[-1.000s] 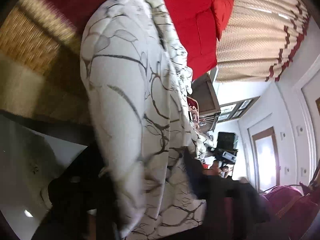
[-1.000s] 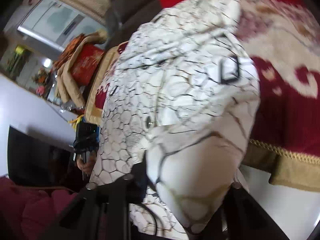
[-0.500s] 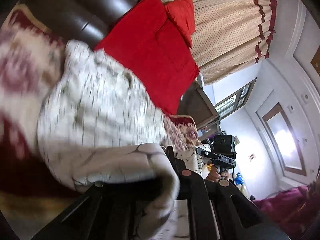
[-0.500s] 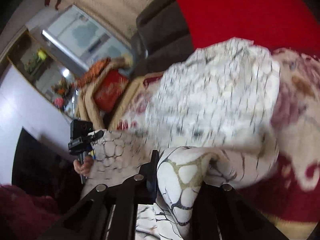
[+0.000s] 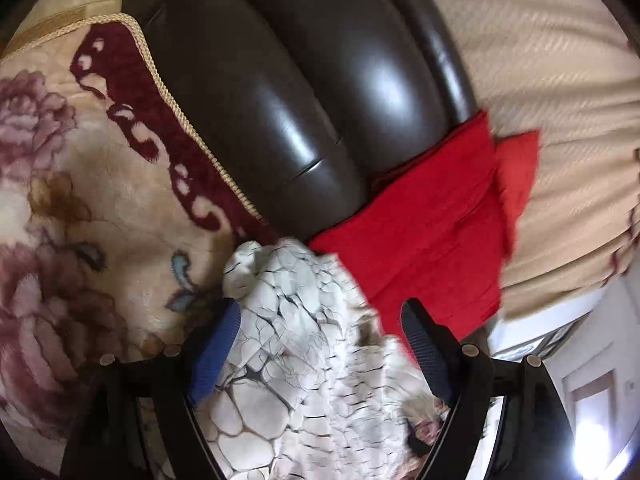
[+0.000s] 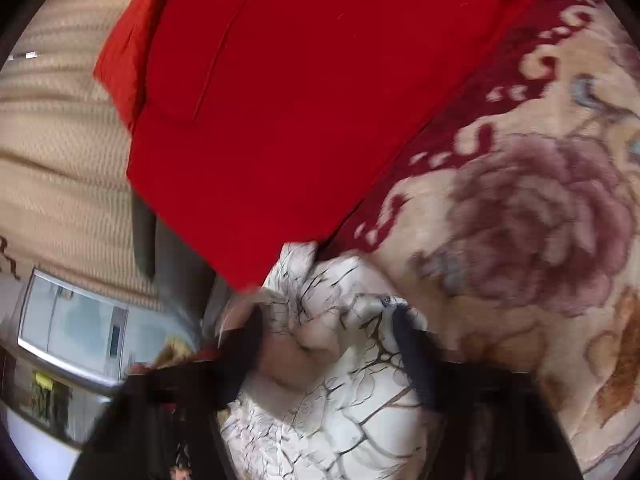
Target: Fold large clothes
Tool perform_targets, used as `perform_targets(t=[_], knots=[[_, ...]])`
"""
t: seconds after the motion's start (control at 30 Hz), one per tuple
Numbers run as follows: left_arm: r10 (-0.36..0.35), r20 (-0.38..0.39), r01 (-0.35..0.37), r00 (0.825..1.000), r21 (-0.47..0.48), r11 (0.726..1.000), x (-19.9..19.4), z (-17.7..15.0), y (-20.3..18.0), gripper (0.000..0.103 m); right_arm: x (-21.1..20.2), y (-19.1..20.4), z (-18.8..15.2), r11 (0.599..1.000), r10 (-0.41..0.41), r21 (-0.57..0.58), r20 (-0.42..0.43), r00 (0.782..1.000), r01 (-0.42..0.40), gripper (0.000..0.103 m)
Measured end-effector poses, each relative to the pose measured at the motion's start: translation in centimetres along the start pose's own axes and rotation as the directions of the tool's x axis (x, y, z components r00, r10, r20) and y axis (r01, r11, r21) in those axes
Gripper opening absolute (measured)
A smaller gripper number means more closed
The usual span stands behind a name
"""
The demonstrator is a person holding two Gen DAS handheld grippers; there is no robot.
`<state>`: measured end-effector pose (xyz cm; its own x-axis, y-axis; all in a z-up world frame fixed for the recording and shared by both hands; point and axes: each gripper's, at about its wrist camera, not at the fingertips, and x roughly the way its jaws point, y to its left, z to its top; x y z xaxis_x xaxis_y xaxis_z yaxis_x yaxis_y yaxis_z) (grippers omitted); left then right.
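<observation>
The garment is white with a dark crackle print [image 5: 296, 320]. It lies bunched on a floral blanket [image 5: 80, 208] spread over a sofa. My left gripper [image 5: 320, 312] is open, its blue-padded fingers [image 5: 218, 344] spread on both sides of the cloth's far edge. In the right wrist view the same garment [image 6: 340, 360] bulges between the fingers of my right gripper [image 6: 328, 320], whose jaws stand apart; the view is blurred.
A dark brown leather sofa back [image 5: 288, 80] rises behind the blanket. Red cushions [image 5: 432, 224] lean against it and fill the top of the right wrist view [image 6: 304, 80]. A beige curtain [image 5: 560, 80] hangs behind. A window [image 6: 76, 324] is at the left.
Both grippers carried the garment forward and down onto the blanket near the cushions. Both were shut on cloth before; their jaws now stand open with the cloth lying between them.
</observation>
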<state>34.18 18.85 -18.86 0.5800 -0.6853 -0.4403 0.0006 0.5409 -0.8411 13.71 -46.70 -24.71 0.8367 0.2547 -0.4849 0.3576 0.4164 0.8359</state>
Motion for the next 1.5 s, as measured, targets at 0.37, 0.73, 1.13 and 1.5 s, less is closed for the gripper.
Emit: perform_targets(t=[0.37, 0.73, 1.13, 1.5], knots=[[0.139, -0.066, -0.102, 0.988, 0.395, 0.913, 3.3, -7.3, -7.6, 0.086, 2.7, 8.6, -5.7, 0.902, -0.06, -0.431, -0.124, 0.99, 0.001, 0.072], [0.475, 0.014, -0.452, 0.88, 0.334, 0.827, 5.3, -5.4, -2.4, 0.085, 3.8, 8.0, -8.3, 0.886, -0.22, -0.439, -0.12, 0.968, 0.147, 0.069], [0.368, 0.044, -0.357, 0.929, 0.366, 0.859, -4.1, -14.0, -3.1, 0.085, 6.3, 14.4, -19.6, 0.787, -0.134, -0.614, -0.26, 0.956, -0.057, 0.049], [0.503, 0.032, -0.476, 0.864, 0.382, 0.792, -0.6, -10.6, -4.0, 0.085, 8.5, 14.6, -17.8, 0.812, -0.209, -0.583, -0.245, 0.947, 0.028, 0.041]])
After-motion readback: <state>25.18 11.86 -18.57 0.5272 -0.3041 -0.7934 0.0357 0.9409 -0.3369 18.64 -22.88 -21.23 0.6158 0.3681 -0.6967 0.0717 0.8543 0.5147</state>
